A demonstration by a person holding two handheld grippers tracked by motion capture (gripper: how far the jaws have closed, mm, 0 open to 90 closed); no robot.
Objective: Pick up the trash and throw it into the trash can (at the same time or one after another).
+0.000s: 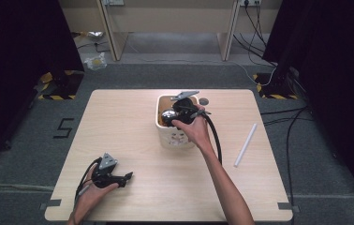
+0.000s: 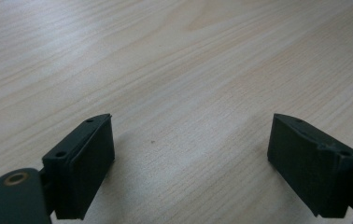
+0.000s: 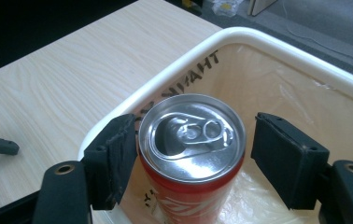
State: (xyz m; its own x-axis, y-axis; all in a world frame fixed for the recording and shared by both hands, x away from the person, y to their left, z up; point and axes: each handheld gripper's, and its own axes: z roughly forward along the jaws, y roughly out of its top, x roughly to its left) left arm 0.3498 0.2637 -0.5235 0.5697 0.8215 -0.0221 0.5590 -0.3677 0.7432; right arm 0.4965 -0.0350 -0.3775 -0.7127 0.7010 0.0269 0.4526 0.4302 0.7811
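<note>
Right gripper [image 3: 191, 154] over bin [image 3: 305, 60], fingers [image 3: 114, 158] spread around can [image 3: 193, 140]; left pad maybe touching, right clear. Can upright inside bin. Left gripper [image 2: 191, 163] open, empty, on worktop [image 2: 165, 56]. Advice: widen fully, lift straight up, avoid tipping can.

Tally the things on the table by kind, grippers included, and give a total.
Grippers: 2, the left gripper and the right gripper
Red cans: 1, the can in the bin
White bins: 1, the bin
White sticks: 1, the stick
Small grey discs: 1, the disc
Total: 6
</note>
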